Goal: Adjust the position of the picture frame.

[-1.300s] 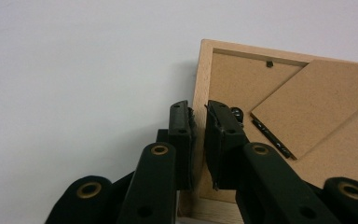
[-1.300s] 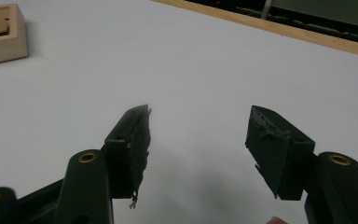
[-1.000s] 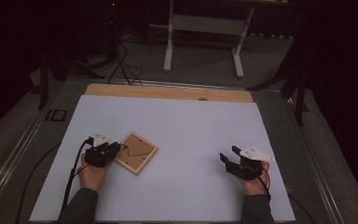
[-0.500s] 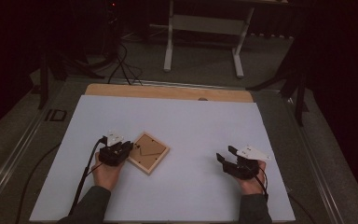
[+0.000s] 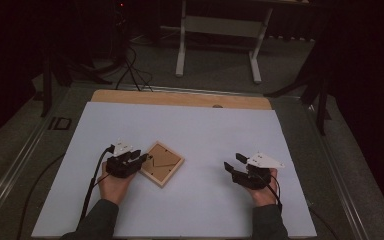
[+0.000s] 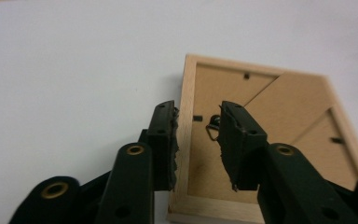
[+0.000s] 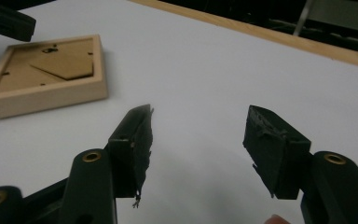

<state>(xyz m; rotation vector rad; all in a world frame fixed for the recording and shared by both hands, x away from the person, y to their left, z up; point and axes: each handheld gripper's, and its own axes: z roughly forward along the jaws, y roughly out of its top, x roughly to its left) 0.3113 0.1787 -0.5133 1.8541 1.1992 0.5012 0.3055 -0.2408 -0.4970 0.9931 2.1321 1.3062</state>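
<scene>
frame [image 5: 161,163] lies face down on the worktop [image 5: 205,135], its near rail between the left tongs [image 6: 198,125], jaws just eased apart, not pinching. right tongs [image 7: 198,140] gape empty, well apart. looks light, stiff; grip a rail.

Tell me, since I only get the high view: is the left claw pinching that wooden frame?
Observer: No. In the left gripper view, the left gripper straddles one rail of the frame. Its jaws have just been opening and are not pressing on the wood.
Operator: What is under its tips?
Observer: One jaw is over the white sheet. The other is over the frame's backing board, beside a small metal hanger ring.
Operator: And the right claw?
Observer: The right gripper view shows the right gripper open, with nothing between its jaws and bare sheet beneath.
</scene>
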